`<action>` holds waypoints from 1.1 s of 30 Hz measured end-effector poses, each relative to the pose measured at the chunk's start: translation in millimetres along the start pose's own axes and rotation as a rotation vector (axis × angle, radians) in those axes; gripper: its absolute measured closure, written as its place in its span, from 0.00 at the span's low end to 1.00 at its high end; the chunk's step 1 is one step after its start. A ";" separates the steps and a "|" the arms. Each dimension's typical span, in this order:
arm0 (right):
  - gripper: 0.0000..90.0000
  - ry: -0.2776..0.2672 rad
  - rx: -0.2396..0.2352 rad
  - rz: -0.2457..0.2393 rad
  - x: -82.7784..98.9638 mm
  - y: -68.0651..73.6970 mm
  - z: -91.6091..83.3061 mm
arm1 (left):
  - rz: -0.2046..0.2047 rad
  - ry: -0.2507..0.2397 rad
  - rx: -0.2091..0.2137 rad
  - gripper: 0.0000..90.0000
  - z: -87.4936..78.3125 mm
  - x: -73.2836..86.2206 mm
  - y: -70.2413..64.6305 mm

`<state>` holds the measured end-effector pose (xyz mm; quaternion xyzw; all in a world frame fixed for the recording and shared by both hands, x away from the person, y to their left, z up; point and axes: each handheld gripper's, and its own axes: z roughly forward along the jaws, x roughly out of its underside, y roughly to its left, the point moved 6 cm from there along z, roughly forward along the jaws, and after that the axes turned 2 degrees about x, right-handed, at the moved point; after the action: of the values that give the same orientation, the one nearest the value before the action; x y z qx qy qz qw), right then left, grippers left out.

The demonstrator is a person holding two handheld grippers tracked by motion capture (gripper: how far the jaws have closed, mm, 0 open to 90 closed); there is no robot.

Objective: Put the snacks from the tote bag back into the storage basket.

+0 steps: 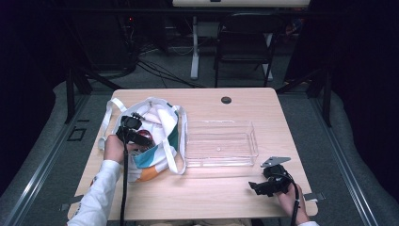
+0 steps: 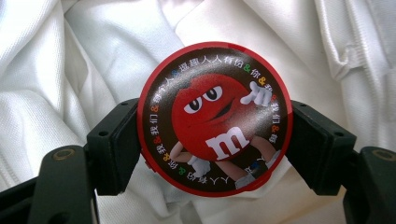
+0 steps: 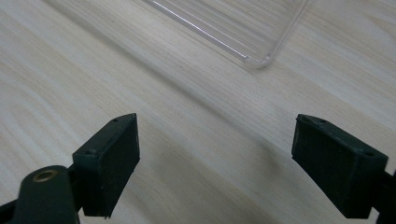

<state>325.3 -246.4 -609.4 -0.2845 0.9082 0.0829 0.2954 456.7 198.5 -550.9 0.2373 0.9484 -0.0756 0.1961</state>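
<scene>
Your left gripper clamps the red candy tin over the tote bag, so next carry it to the clear tray while your right gripper waits wide open, empty.

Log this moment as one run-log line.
left gripper: shut on round red candy tin, over tote bag | right gripper: open, above table | clear tray: empty

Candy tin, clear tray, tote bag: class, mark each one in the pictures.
Candy tin point(image 2: 215, 119), left gripper view: centre of its printed lid.
Clear tray point(image 1: 254, 139), high view: its right wall.
Tote bag point(image 1: 164, 141), high view: its outer cloth.
</scene>
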 end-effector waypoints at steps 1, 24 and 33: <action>0.16 0.000 -0.001 0.002 0.0 -0.1 0.3 | 0.002 -0.005 -0.002 0.28 -0.8 -0.4 -0.4; 0.16 0.002 -0.001 -0.002 -0.1 0.5 -0.1 | 0.026 -0.026 -0.001 0.29 -17.2 -2.1 -3.9; 0.16 0.003 -0.004 -0.005 0.0 0.5 -0.4 | 0.025 -0.031 0.000 0.29 -21.1 -2.5 -4.6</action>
<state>324.8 -246.0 -609.1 -0.2874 0.9078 0.0838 0.2937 449.4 198.4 -530.5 0.2482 0.9422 -0.0768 0.2115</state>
